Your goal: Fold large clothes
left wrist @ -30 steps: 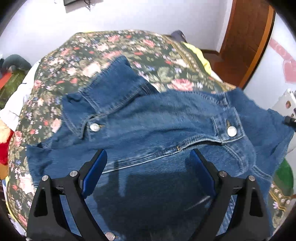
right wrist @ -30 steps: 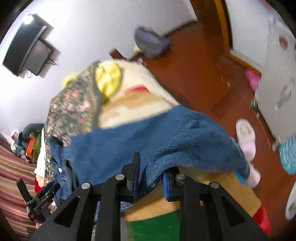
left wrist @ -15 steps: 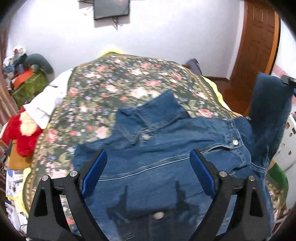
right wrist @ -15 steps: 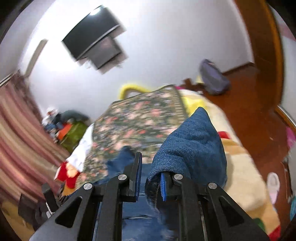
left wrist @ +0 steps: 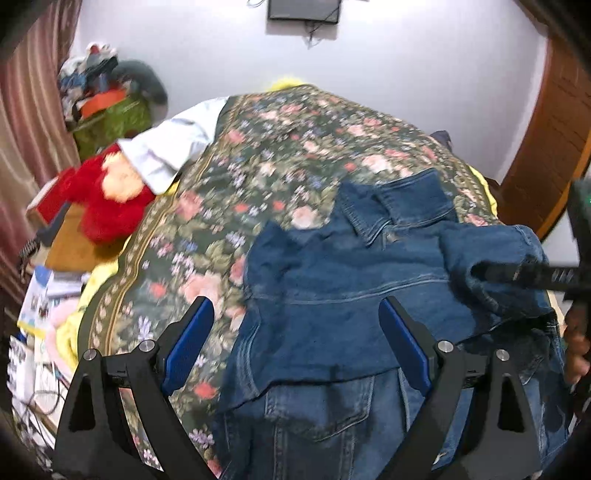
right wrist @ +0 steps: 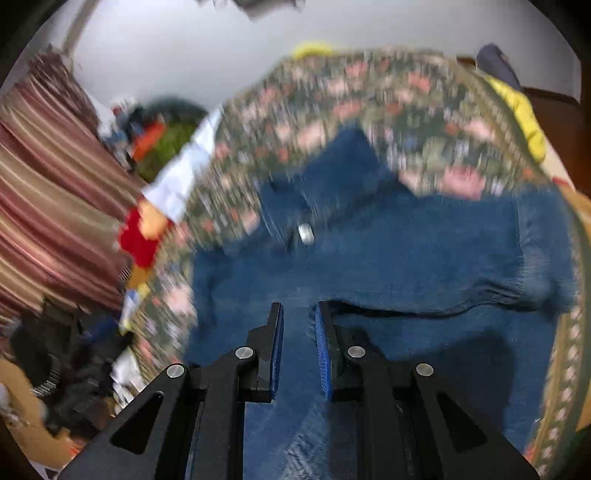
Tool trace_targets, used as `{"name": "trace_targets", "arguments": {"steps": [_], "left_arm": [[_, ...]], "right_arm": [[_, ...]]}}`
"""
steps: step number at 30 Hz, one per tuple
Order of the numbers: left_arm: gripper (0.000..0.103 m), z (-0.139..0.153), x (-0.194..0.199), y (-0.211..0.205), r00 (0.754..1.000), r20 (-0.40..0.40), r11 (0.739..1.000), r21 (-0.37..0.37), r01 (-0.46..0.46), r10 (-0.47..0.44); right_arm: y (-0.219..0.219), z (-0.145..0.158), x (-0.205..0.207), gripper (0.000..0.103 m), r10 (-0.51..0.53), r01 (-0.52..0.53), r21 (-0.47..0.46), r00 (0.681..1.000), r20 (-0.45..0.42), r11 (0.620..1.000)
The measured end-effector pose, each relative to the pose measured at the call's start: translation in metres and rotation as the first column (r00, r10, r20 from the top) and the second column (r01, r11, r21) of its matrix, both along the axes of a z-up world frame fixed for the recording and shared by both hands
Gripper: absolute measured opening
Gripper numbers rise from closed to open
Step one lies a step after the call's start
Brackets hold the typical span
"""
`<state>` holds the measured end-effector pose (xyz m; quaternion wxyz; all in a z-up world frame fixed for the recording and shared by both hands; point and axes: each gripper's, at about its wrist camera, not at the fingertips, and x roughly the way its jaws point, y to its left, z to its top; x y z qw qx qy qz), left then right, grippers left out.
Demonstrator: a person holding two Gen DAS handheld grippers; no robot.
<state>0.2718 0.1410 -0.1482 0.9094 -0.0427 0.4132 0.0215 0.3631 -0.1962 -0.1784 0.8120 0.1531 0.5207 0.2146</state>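
Where half a second ago a sleeve hung pinched aloft, the denim jacket point(left wrist: 343, 295) now lies on the floral bedspread point(left wrist: 258, 155) with that sleeve laid across its chest. The left gripper point(left wrist: 295, 343) is held wide apart above it, empty, while the right gripper's point(right wrist: 298, 332) jaws are narrowly parted with nothing visibly clamped, so one fold is judged done.

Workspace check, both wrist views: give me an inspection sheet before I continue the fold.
Surface: floral bedspread, mostly bare.
Job's things: denim jacket, right side folded inward.
Clutter: red plush toy, white cloth, papers at the bed's left edge.
Grippers: left hand-held gripper open, empty; right hand-held gripper jaws narrowly apart over denim, grasp unclear through blur.
Cables: some below the wall TV.
Surroundings: striped curtain, wooden door.
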Motion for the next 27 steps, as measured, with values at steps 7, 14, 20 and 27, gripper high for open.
{"name": "trace_targets", "arguments": {"steps": [7,14,20,27], "left_arm": [[0.091,-0.009,0.0,-0.002,0.999,-0.034,0.999,-0.035,-0.01,0.009],[0.091,0.01,0.016,-0.053,0.995,-0.007,0.995,0.029,0.096,-0.096],[0.091,0.028,0.042,-0.134,0.967,0.012,0.962,0.107,0.252,-0.254],[0.091,0.019,0.074,-0.227,0.903,-0.038,0.894,0.132,0.428,-0.427]], "right_arm": [[-0.004,-0.049,-0.012,0.015,0.061,-0.073,-0.054,0.978,-0.199,0.996],[-0.037,0.005,-0.044,0.015,0.115,-0.118,-0.153,0.993,-0.025,0.981],[-0.102,0.05,-0.054,0.015,0.02,0.007,-0.193,0.991,0.134,0.981],[-0.178,0.055,-0.054,0.015,-0.124,0.164,-0.225,0.976,0.182,0.96]]}}
